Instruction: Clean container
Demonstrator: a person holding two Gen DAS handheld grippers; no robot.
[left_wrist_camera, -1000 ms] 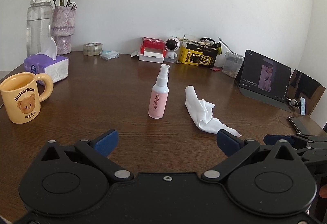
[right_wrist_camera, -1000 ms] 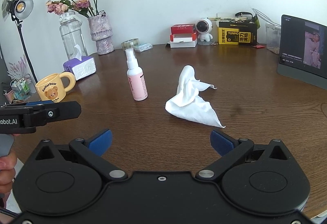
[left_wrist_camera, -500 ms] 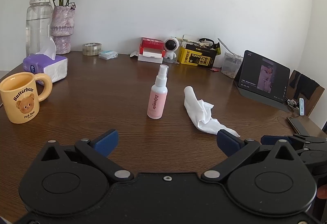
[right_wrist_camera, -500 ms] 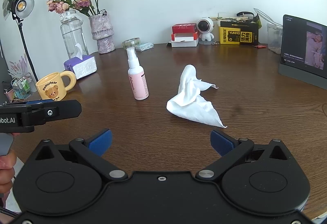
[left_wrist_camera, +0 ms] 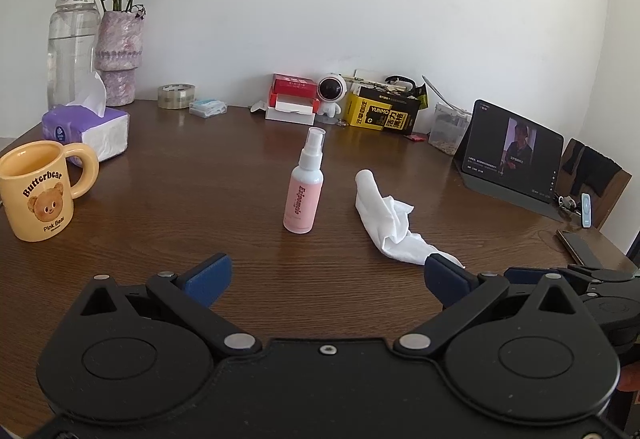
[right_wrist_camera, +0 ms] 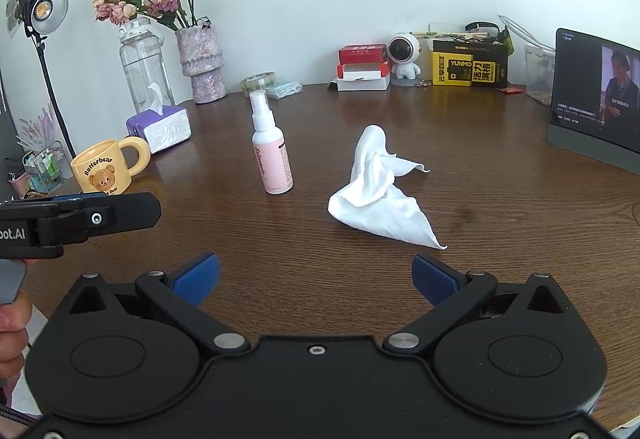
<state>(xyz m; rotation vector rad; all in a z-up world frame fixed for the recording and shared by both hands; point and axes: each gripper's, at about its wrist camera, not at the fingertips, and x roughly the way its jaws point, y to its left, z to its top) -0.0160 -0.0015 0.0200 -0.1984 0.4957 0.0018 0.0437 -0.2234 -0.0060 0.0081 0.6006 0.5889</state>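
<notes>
Wood: dark brown table (left_wrist_camera: 168,199), glossy, carrying everything below.
Mug (left_wrist_camera: 38,195): yellow, bear print, upright near the table's left edge, handle turned toward the tissue box (left_wrist_camera: 86,129); nothing touching it.
Spray bottle (left_wrist_camera: 304,187): pink body, white pump, clear cap, standing upright mid-table, apart from both grippers.
Cloth (left_wrist_camera: 390,219): white, crumpled, lying just right of the bottle, not touching it; one corner reaching toward the left gripper's right fingertip in the left wrist view, contact hard to judge there.
Left gripper (left_wrist_camera: 326,273): blue-padded fingers spread wide, nothing between them, low over the near table edge, facing the bottle.
Right gripper (right_wrist_camera: 316,275): fingers likewise spread wide and empty, facing the gap between bottle (right_wrist_camera: 270,151) and cloth (right_wrist_camera: 380,191).
Side view of left gripper: black body at the left of the right wrist view, in front of the mug (right_wrist_camera: 106,169).
Back row: clear water jug (left_wrist_camera: 72,43), vase with dried roses (left_wrist_camera: 118,59), tape roll (left_wrist_camera: 176,95), red box (left_wrist_camera: 292,89), astronaut figure (left_wrist_camera: 332,93), yellow-black box (left_wrist_camera: 384,115).
Right side: tablet (left_wrist_camera: 514,151) propped up, screen lit.
Far left, right wrist view: lamp (right_wrist_camera: 42,9) on a stand.
</notes>
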